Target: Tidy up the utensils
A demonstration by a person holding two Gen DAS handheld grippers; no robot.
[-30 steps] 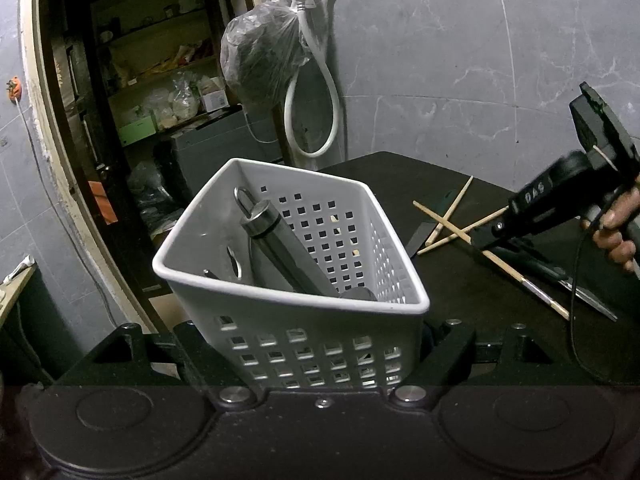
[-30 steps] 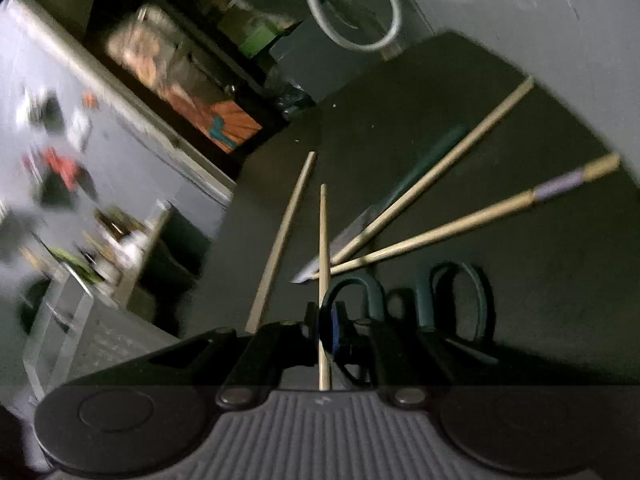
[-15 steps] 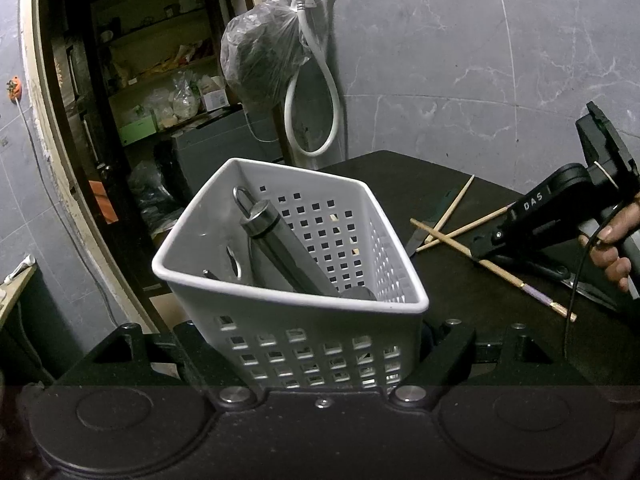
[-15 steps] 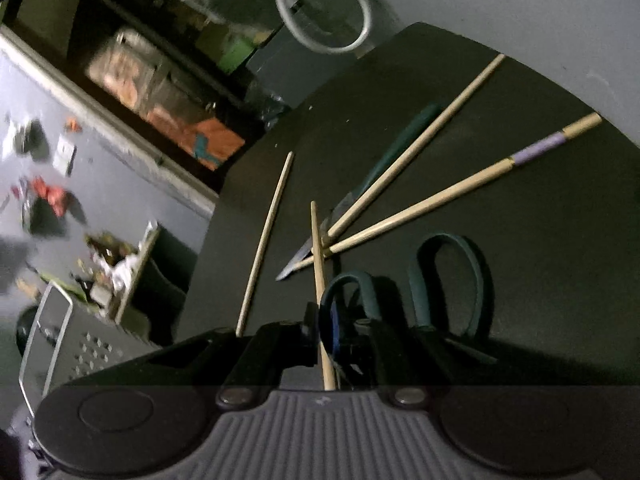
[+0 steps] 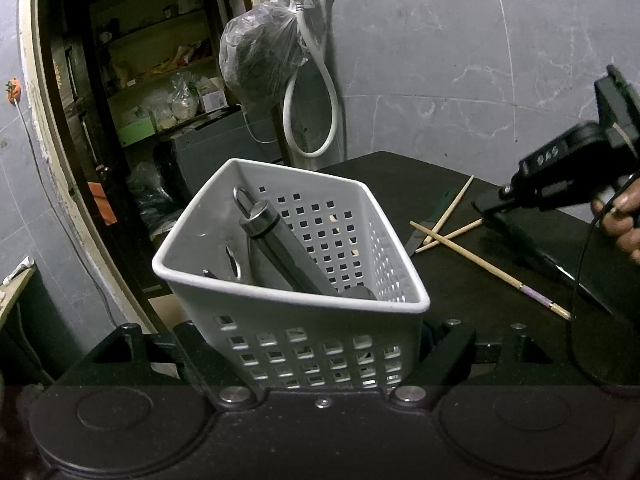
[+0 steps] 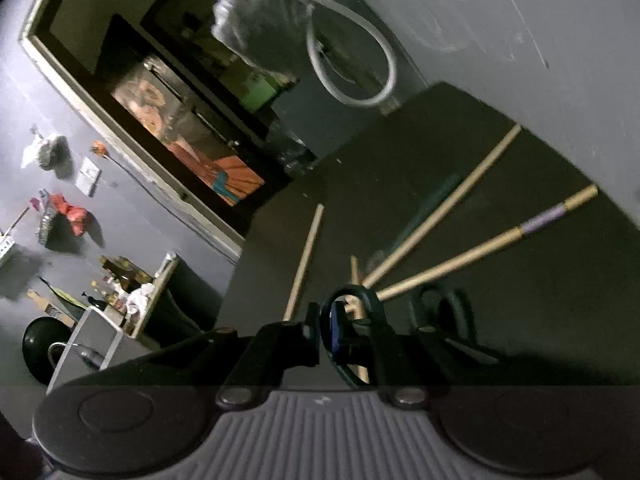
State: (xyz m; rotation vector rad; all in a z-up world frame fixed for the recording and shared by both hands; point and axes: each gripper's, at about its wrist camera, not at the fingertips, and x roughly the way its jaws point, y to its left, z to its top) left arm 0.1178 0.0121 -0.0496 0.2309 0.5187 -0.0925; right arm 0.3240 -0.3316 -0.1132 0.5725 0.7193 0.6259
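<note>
My left gripper is shut on the near wall of a white perforated basket, which holds a steel-capped dark utensil and other metal utensils. My right gripper is shut on the dark green handle ring of a pair of scissors and lifts it off the black table. In the left wrist view the right gripper is at the right, above the table. Several wooden chopsticks lie on the table, also seen in the left wrist view. A teal-handled knife lies under them.
A grey marble wall stands behind the table. A tap with a white hose and a plastic bag hang at the back. An open doorway with shelves is at the left.
My right gripper has risen and tilted with the scissors handle in it, away from the chopsticks. The left gripper and basket have not moved.
</note>
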